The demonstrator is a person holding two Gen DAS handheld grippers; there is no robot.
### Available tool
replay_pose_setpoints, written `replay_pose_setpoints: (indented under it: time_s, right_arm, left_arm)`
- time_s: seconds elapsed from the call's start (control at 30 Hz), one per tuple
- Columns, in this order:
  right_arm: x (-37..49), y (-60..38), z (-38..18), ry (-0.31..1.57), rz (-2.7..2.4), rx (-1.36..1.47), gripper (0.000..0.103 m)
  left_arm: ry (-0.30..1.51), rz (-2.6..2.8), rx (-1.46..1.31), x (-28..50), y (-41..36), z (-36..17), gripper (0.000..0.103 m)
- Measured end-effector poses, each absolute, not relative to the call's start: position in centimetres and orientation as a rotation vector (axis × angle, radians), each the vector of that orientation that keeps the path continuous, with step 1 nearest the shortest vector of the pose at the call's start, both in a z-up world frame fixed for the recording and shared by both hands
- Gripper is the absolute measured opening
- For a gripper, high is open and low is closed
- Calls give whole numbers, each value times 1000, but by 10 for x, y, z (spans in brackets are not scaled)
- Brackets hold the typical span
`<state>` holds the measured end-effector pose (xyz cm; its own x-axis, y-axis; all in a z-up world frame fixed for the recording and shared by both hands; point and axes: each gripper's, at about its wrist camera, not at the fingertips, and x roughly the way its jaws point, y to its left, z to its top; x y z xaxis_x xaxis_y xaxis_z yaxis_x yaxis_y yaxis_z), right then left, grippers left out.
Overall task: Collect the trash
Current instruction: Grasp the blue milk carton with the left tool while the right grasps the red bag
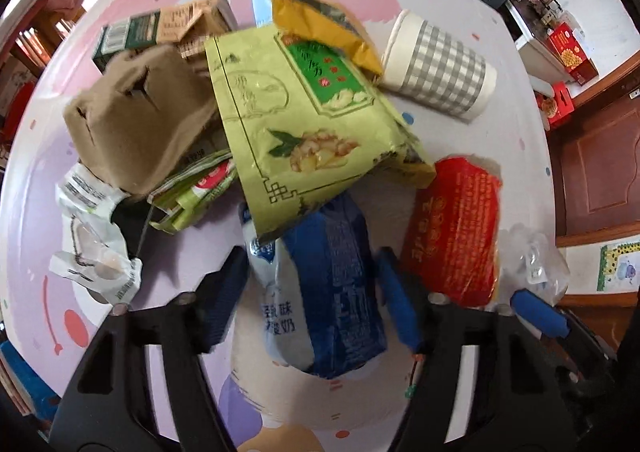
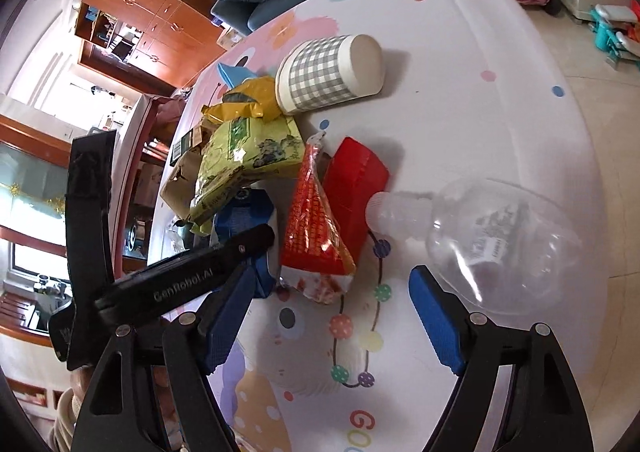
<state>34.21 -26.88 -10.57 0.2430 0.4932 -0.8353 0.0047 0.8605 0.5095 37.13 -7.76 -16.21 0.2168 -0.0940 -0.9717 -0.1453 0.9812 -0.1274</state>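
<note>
**On the table: a heap of trash, both claws spread**

Across the patterned table (image 1: 500, 156) the trash lies in one loose pile, and I work down from the biggest piece. Largest is the green bag (image 1: 304, 132), propped over the brown egg carton (image 1: 140, 116) and overlapping the top of the blue milk carton (image 1: 336, 292). Beside those lie the checked paper cup (image 1: 436, 72) on its side, the red packet (image 1: 452, 232), and the clear bottle (image 2: 492, 240), its cap touching the red packet's edge.

My left gripper (image 1: 312, 292) stands wide, fingers either side of the blue milk carton without closing on it. I judge that carton to be the step in hand. To do it well, I would push forward until the pads cover the carton's flat sides, then close slowly and draw it back low, so the green bag slides off rather than tipping the pile.

My right gripper (image 2: 332, 312) is also wide and holds nothing; the bottle lies just beside its right finger (image 2: 436, 316).
</note>
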Motion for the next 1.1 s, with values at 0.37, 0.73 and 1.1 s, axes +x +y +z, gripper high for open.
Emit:
replay_pose_setpoints:
  time_s: [0.37, 0.73, 1.1]
  right_arm:
    - [371, -237, -117, 1322, 306, 415, 78]
    - [362, -218, -115, 1319, 313, 334, 35]
    - [307, -207, -58, 1256, 390, 273, 33]
  left_arm:
    - [1339, 43, -247, 352, -65, -164, 54]
    - [1282, 30, -293, 323, -49, -135, 49]
    - [1195, -10, -311, 254, -12, -72, 36]
